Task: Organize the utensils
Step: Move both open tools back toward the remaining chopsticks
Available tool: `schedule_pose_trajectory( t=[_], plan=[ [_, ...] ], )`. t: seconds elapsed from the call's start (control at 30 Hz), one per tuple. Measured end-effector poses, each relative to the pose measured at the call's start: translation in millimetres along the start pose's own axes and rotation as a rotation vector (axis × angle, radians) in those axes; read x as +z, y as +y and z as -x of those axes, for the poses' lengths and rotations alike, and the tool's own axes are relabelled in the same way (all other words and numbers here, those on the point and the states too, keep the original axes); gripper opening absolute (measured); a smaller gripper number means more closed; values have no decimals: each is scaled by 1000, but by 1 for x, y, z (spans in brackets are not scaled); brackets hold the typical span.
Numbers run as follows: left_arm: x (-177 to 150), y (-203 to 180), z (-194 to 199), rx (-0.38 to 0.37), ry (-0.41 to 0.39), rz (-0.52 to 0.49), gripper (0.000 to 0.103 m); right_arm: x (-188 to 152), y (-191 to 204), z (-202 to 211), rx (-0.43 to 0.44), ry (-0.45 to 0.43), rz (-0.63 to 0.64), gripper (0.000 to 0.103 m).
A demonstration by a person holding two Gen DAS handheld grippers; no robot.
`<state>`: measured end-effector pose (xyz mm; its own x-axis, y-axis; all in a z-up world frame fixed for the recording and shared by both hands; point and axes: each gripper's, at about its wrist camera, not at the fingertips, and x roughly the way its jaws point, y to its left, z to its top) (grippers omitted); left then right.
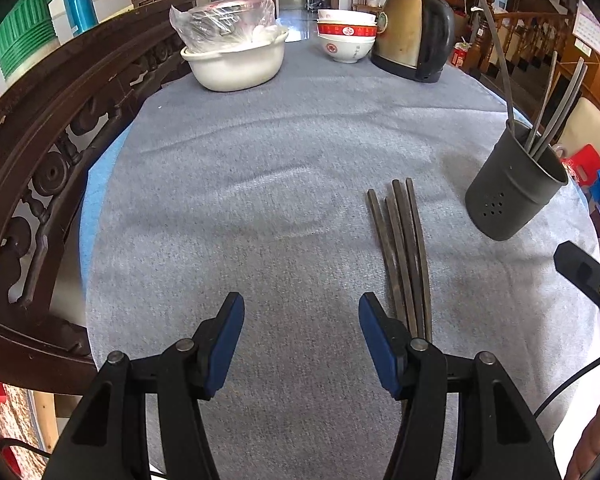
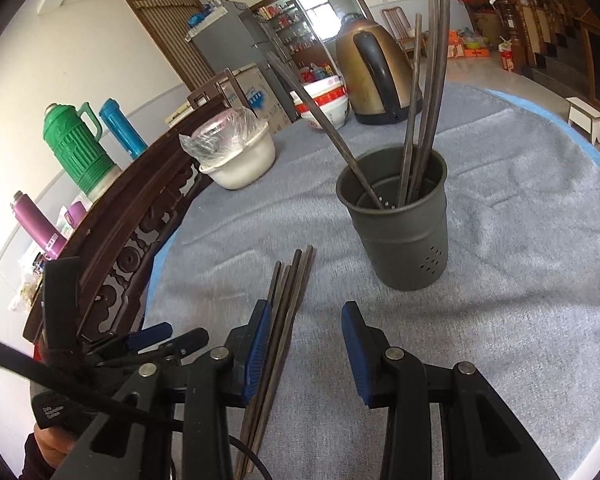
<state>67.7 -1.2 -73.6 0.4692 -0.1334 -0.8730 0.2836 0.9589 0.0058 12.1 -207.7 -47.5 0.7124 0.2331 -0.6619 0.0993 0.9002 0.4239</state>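
Several dark chopsticks (image 1: 404,256) lie bundled on the grey tablecloth (image 1: 260,200). My left gripper (image 1: 301,306) is open just left of them with nothing between its fingers; its right finger (image 1: 374,332) covers their near ends. In the right wrist view the same chopsticks (image 2: 292,284) lie between the open jaws of my right gripper (image 2: 305,314), close along the left pad (image 2: 258,340); the right pad stands well clear. A dark metal holder (image 2: 400,240) stands upright just beyond, with several chopsticks (image 2: 428,100) in it. The holder (image 1: 516,196) is right of the bundle.
At the table's far end stand a white basin (image 1: 236,68) holding a plastic-wrapped bowl, stacked bowls (image 1: 346,40) and a brass kettle (image 1: 412,36). A carved wooden chair back (image 1: 40,168) runs along the left edge. The table edge lies just right of the holder.
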Motion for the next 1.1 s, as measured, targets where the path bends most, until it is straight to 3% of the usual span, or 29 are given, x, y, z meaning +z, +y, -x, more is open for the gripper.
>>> schedule_pose_trajectory(
  t=[0.23,0.67,1.1],
  plan=[
    [0,4,-4,9,-3,4,60,0,0,-18,-16,49,-18,40],
    [-1,15,-9,9,-8,17,60,6,27,-65,-76,93,88,40],
    [1,35,-30,-20,47,79,60,5,34,-118,-143,159,134,37]
  ],
)
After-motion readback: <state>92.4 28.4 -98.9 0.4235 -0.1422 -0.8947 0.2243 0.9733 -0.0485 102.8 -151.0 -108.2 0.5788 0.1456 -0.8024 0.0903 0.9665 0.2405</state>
